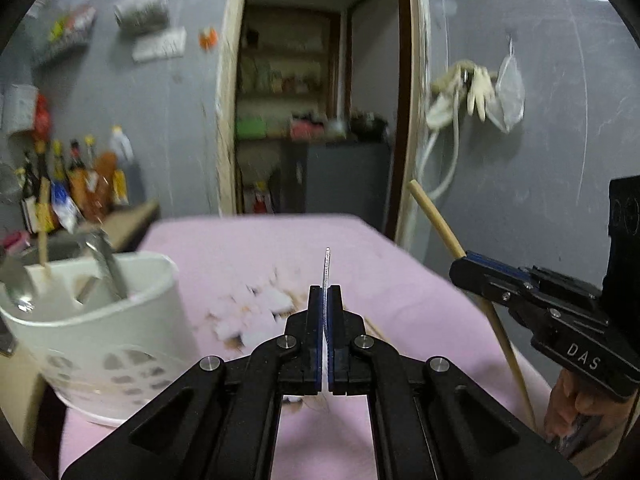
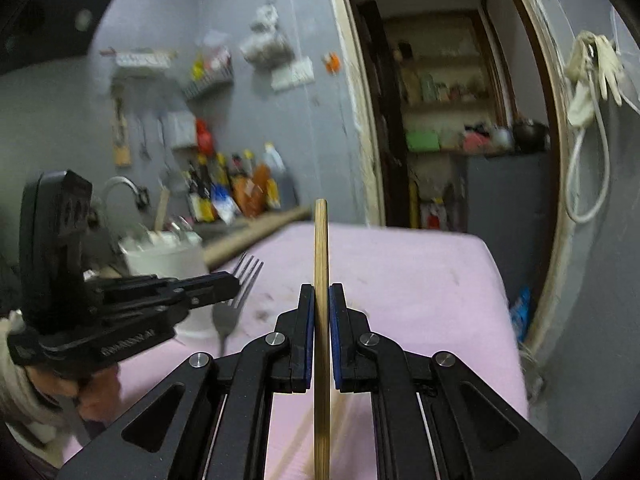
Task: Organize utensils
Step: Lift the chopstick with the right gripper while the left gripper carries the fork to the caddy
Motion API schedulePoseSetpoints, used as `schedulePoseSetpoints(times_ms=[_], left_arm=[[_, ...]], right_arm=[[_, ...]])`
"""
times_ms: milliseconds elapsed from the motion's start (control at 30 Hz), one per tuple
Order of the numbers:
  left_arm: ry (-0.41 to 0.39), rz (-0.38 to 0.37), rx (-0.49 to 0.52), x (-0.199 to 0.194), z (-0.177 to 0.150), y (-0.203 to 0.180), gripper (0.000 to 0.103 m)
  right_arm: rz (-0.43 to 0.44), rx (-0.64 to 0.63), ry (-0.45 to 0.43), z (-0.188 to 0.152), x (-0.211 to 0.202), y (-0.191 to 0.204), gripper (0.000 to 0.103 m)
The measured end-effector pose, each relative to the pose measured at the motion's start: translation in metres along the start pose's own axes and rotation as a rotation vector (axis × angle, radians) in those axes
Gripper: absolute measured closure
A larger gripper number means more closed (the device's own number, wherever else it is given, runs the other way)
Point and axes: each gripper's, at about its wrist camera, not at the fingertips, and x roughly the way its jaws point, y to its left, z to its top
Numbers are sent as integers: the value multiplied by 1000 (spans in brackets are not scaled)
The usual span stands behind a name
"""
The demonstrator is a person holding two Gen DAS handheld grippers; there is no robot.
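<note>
My left gripper (image 1: 325,300) is shut on a metal fork (image 1: 327,268), seen edge-on in its own view; the right wrist view shows the fork's tines (image 2: 247,276) sticking up past the left gripper (image 2: 224,286). My right gripper (image 2: 320,300) is shut on a wooden chopstick (image 2: 321,248) held upright; in the left wrist view the chopstick (image 1: 434,220) slants through the right gripper (image 1: 464,270). A white utensil holder (image 1: 100,320) with spoons and a stick inside stands at the left on the pink cloth (image 1: 248,248).
The pink-covered table (image 2: 420,280) ends at a grey wall and an open doorway (image 1: 316,120). Sauce bottles (image 1: 80,176) stand on a counter behind the holder. More chopsticks lie on the cloth under the right gripper (image 2: 340,408).
</note>
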Motion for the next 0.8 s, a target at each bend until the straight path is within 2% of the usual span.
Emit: schedulePoseSetpoints(times_ms=[200, 467, 633, 800], left_arm=[[-104, 61, -4, -34, 15, 14, 103], [-174, 157, -35, -73, 45, 61, 103], [-224, 242, -66, -95, 68, 101, 103], [-255, 362, -82, -107, 83, 140, 103]], right_arm=[[83, 24, -127, 18, -5, 17, 98], [138, 49, -271, 51, 6, 45, 98], [192, 109, -338, 74, 31, 61, 98], [224, 131, -403, 92, 56, 78, 98]])
